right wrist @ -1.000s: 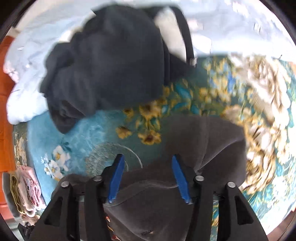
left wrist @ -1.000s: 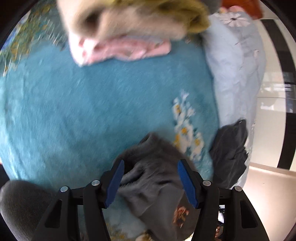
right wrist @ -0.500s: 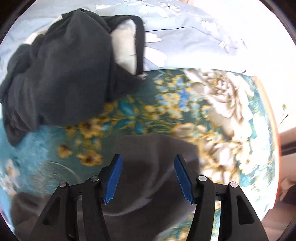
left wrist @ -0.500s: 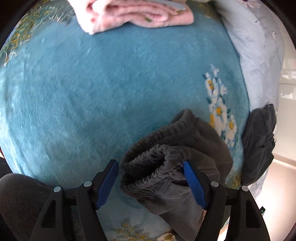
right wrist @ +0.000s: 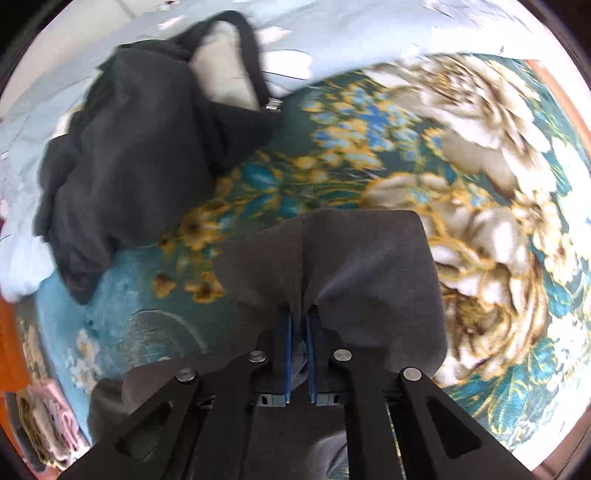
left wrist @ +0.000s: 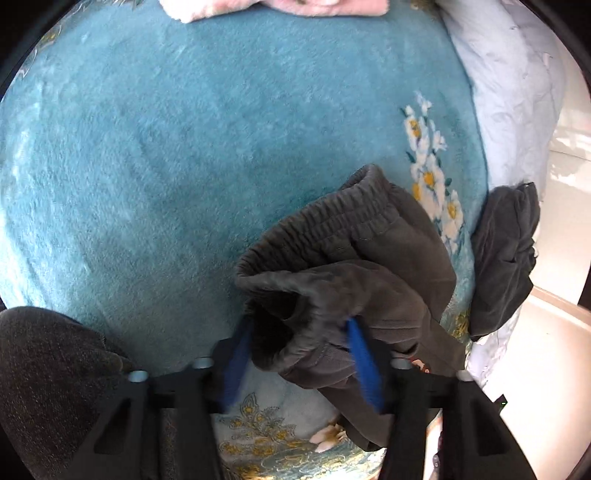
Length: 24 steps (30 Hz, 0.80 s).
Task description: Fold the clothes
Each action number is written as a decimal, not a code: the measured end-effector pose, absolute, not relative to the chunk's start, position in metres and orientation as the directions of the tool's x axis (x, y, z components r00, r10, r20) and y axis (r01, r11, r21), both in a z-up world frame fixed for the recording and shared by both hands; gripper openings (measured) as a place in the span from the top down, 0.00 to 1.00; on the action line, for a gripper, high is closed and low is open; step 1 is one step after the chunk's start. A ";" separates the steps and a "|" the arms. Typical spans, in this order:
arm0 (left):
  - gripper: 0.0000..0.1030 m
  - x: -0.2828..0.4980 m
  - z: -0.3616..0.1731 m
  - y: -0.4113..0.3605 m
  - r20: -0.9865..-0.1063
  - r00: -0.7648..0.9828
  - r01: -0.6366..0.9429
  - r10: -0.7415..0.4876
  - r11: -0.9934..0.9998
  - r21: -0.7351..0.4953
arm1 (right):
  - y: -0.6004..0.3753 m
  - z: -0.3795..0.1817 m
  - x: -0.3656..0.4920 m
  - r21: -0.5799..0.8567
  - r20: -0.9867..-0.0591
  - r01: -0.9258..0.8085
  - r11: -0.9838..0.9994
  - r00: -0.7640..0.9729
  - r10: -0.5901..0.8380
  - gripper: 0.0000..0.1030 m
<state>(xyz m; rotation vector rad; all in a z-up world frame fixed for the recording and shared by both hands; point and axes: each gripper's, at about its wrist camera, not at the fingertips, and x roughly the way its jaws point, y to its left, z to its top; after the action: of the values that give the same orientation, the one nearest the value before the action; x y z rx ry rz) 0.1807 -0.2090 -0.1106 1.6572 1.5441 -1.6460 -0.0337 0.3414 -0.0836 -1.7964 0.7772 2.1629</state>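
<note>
Since half a second ago the right gripper (right wrist: 298, 325) has gone from jaws apart to pinched tight on a ridge of the grey trousers (right wrist: 354, 266), fabric puckering between the blue pads; the left gripper (left wrist: 301, 354) has narrowed, its pads blurred, with the bunched elastic waistband (left wrist: 332, 229) of the same trousers pressed between them, so it looks clamped on the cloth; the waistband sits closer to the camera than before. Trousers lie on a teal plush blanket (left wrist: 166, 147) with white and gold flowers (right wrist: 480, 155); pale blue sheet (left wrist: 517, 92) beyond its edge; white floor (left wrist: 569, 155) at right. A dark garment (right wrist: 140, 155) lies heaped at the blanket's far edge, apart from the trousers; folded pink cloth (left wrist: 280, 5) at the top of the left view; no containers.
</note>
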 end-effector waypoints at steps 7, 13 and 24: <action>0.84 0.142 -0.061 -0.203 -0.822 -0.388 0.686 0.417 -0.464 -0.560 | 0.353 0.005 -0.038 0.602 -0.771 -0.387 -0.698 -0.510 -0.382 0.94; 0.84 0.133 0.032 -0.217 -0.621 -0.669 0.385 0.407 -0.525 -0.759 | 0.392 0.131 0.014 0.776 -0.430 -0.057 -0.628 -0.776 -0.461 0.94; 0.72 0.183 -0.101 -0.210 -0.832 -0.373 0.582 0.411 -0.595 -0.554 | 0.472 -0.060 0.224 0.574 -0.807 -0.537 -0.618 -0.500 -0.314 0.93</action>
<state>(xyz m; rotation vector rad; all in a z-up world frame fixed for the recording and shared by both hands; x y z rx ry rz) 0.1830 -0.2095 -0.1006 1.6832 1.3488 -2.1117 0.2240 0.4722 -0.0601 -1.4839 1.2921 2.2554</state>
